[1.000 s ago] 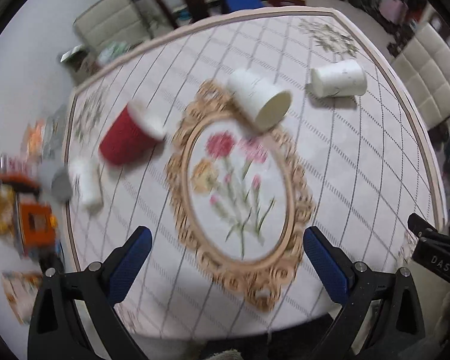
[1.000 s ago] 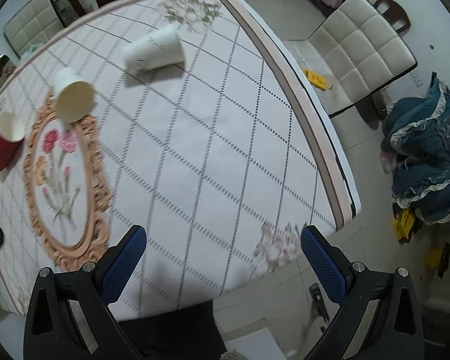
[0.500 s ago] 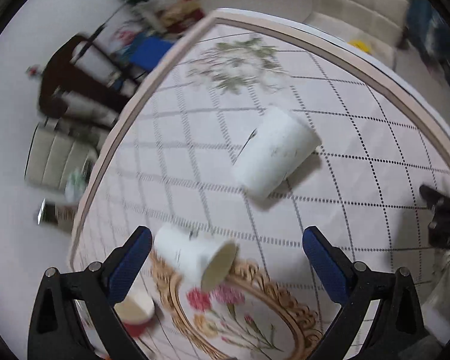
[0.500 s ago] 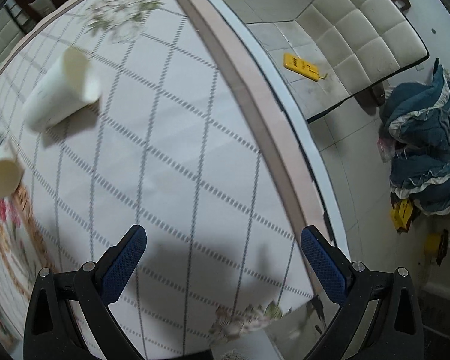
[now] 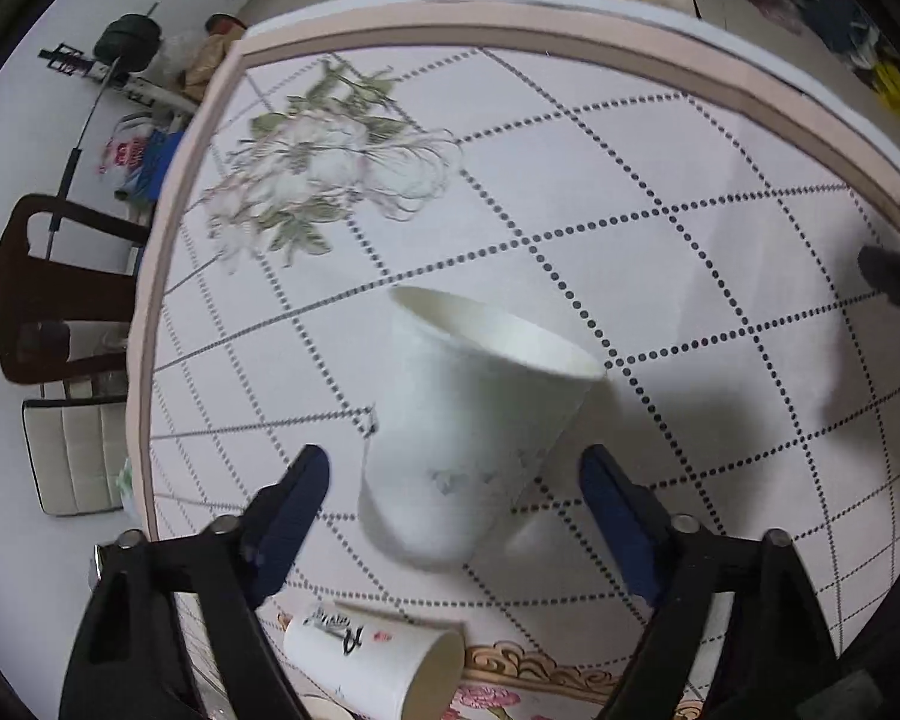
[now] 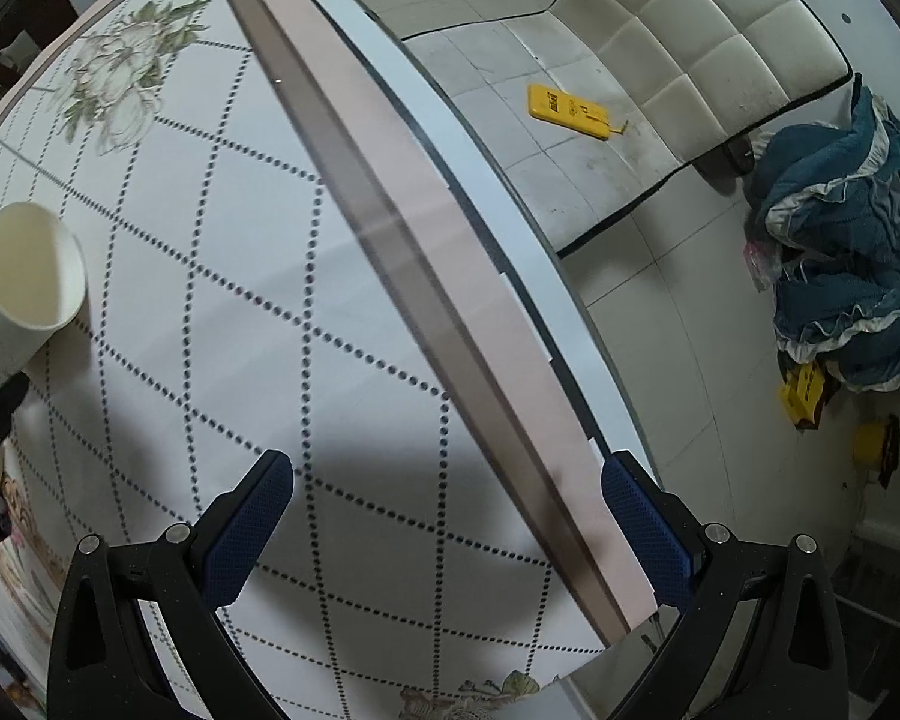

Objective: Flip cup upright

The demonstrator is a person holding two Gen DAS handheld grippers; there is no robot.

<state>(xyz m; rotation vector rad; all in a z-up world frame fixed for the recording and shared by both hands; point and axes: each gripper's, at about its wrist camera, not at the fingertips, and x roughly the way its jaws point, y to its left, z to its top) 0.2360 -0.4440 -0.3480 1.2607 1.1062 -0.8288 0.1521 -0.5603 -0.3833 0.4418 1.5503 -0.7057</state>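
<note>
A white paper cup (image 5: 468, 438) lies on its side on the patterned tablecloth, mouth pointing away to the upper right. My left gripper (image 5: 453, 498) is open, with its blue pads on either side of the cup's base end, not touching it. The same cup shows at the left edge of the right wrist view (image 6: 24, 294), open mouth facing the camera. My right gripper (image 6: 447, 516) is open and empty above the table's right edge. A second white cup (image 5: 378, 660) with black writing lies on its side just below the left gripper.
The table's pink border and edge (image 6: 426, 276) run diagonally under the right gripper. Beyond it are a cream chair (image 6: 690, 60), a yellow object (image 6: 570, 111) on the floor and a blue cloth heap (image 6: 840, 252). A dark chair (image 5: 48, 288) stands left of the table.
My left gripper has moved forward and down onto the far white cup, which now lies between its open fingers. My right gripper has drifted toward the table's right edge.
</note>
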